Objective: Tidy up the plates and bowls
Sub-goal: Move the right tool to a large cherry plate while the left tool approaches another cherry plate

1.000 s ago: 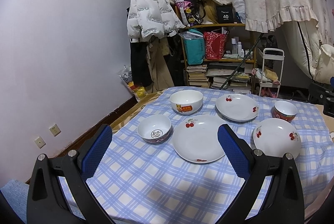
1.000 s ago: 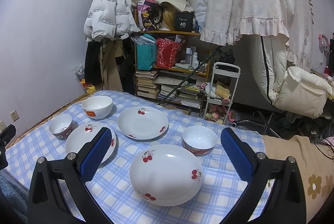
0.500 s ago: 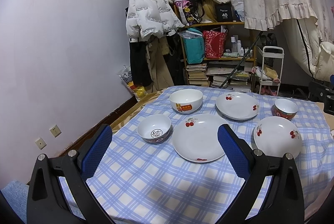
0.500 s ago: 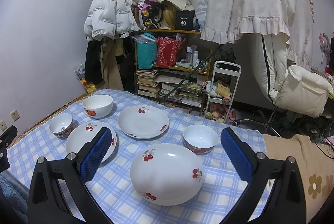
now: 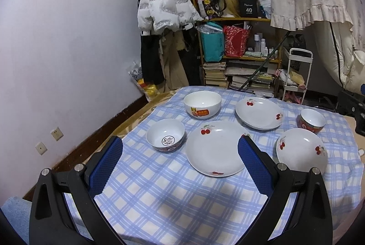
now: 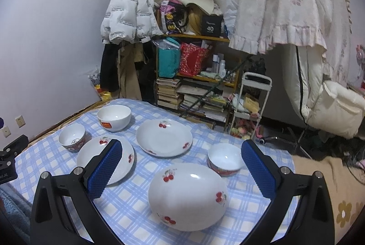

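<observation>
Both grippers stood with fingers wide apart and empty above the near edge of the table [image 5: 173, 206]: the left gripper [image 5: 180, 165] faced the middle plate [image 5: 214, 148] with a small bowl [image 5: 165, 135] just left of it, and the right gripper [image 6: 181, 167] framed the nearest plate [image 6: 188, 197]. The right view alone showed a white chair [image 6: 337, 108] beyond the table's right edge, while the left view alone showed the right gripper's black body [image 5: 352, 107] by the far right corner.

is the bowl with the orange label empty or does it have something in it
Empty. The labelled bowl stands upright on the checked cloth, and both views show only bare white glaze inside.
</observation>
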Available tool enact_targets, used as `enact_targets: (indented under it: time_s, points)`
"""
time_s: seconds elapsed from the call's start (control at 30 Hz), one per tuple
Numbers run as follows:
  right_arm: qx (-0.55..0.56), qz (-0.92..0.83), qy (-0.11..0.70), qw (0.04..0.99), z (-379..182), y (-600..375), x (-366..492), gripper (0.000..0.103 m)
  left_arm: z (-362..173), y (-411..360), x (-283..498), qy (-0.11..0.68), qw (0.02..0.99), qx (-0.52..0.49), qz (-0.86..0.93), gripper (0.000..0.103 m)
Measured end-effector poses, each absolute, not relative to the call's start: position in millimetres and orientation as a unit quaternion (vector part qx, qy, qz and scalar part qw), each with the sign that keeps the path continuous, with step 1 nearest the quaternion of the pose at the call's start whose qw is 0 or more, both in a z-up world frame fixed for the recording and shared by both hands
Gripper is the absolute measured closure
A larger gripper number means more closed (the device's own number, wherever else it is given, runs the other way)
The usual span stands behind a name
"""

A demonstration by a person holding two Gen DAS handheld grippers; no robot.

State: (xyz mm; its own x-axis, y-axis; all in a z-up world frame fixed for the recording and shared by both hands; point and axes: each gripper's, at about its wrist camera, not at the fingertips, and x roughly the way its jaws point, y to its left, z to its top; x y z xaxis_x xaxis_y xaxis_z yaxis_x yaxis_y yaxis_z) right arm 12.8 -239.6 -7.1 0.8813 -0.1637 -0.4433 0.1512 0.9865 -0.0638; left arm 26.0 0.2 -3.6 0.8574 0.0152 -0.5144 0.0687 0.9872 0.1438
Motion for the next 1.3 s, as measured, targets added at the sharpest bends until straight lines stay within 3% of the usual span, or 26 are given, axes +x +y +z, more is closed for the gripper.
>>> enact_targets:
  time_s: [0.6, 0.97, 1.13, 1.3]
  points:
    - [-0.029, -0.021, 0.23, 0.972, 23.7, -208.5, 99.1, 0.0, 10.6, 20.0, 120.9, 0.34, 0.939, 0.036, 0.032, 0.003]
    - [-0.01, -0.002, 0.262, 0.965, 0.0, -200.6, 163.8, 0.0, -38.5, 28.5, 173.7, 0.411, 0.912, 0.001, 0.018, 0.003]
    - [-0.015, 0.016, 0.301, 0.953, -27.0, -194.0, 189.0, 0.023, -71.6, 32.7, 185.3, 0.445, 0.895, -0.008, 0.019, 0.003]
    - [-0.016, 0.032, 0.331, 0.943, -58.9, -185.6, 202.9, 0.025, -102.4, 43.7, 197.5, 0.484, 0.874, -0.031, 0.026, 0.003]
